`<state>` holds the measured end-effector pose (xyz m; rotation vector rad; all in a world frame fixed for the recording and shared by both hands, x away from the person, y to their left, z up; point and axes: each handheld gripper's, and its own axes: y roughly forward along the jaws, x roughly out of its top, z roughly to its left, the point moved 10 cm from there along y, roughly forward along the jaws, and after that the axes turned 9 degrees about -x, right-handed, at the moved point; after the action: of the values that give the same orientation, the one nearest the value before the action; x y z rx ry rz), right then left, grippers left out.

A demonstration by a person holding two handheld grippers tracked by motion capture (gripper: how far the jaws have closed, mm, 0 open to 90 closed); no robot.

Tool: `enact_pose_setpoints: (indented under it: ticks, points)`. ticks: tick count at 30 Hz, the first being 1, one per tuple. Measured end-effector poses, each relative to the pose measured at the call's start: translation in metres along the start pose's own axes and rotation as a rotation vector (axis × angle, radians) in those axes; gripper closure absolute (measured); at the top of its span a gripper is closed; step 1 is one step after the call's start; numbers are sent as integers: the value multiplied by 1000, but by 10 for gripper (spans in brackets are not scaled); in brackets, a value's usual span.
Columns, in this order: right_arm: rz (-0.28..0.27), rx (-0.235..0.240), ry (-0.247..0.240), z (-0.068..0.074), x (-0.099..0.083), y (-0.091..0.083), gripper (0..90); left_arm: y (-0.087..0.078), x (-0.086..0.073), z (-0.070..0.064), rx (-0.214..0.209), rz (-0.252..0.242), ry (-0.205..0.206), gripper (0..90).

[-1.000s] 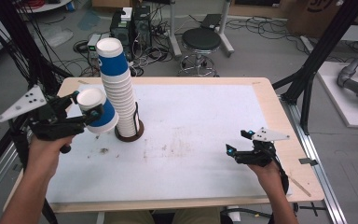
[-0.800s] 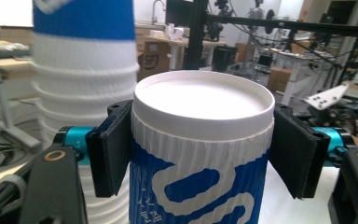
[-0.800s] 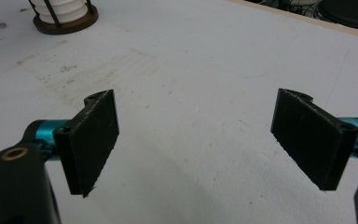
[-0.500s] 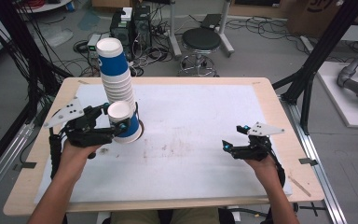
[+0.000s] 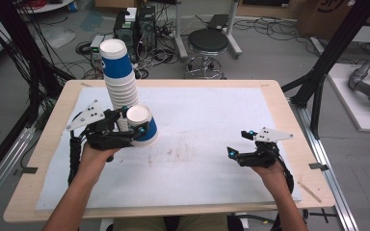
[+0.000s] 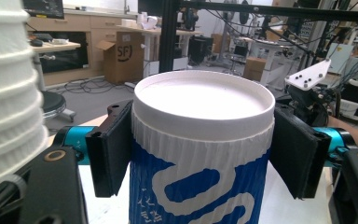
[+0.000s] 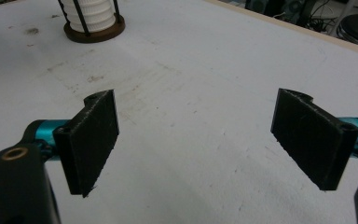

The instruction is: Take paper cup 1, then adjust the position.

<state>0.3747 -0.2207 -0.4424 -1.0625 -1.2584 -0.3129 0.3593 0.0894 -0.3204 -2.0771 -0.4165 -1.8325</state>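
A person sits at a light wooden tabletop (image 5: 274,96) covered by a white sheet, holding a two-fingered gripper in each hand. The left gripper (image 5: 134,131) clasps a single blue and white paper cup (image 5: 142,126) just below its rim, one black finger pad pressed against each side of the ribbed sleeve. In the left gripper view the cup (image 6: 200,154) stands upright between the pads with its closed white base facing the camera. The cup is held above the tabletop on the left side, just beside a tall stack of matching cups (image 5: 118,77). That stack leans slightly and rises from a round brown holder with thin black upright rods, seen in the right gripper view (image 7: 93,23) at the far end of the sheet.

The right gripper (image 5: 238,144) is on the right side of the tabletop, well apart from the cups. Its fingers (image 7: 93,140) are spread wide with nothing between them, only the lightly stained white sheet below. A round black stool (image 5: 208,42) stands on the floor beyond the tabletop.
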Motion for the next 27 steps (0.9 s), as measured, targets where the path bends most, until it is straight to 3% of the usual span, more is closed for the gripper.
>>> enact_pose_setpoints:
  ticks: [9, 19, 20, 22, 23, 27]
  points:
    - [-25, 30, 5, 3, 8, 1, 151, 11, -2, 1, -17, 0, -9, 284]
    - [-77, 152, -48, 33, 24, 4, 151, 27, -11, -8, -64, 27, -3, 284]
    - [-97, 186, -37, 41, 31, 3, 151, 29, -13, -10, -73, 34, -1, 284]
    - [-102, 194, -26, 43, 33, 3, 151, 31, -14, -12, -78, 36, -3, 284]
    - [-105, 245, 2, 51, 36, 2, 151, 34, -17, -14, -85, 44, -2, 284]
    - [-110, 261, -13, 59, 39, 4, 151, 38, -21, -16, -101, 48, -5, 284]
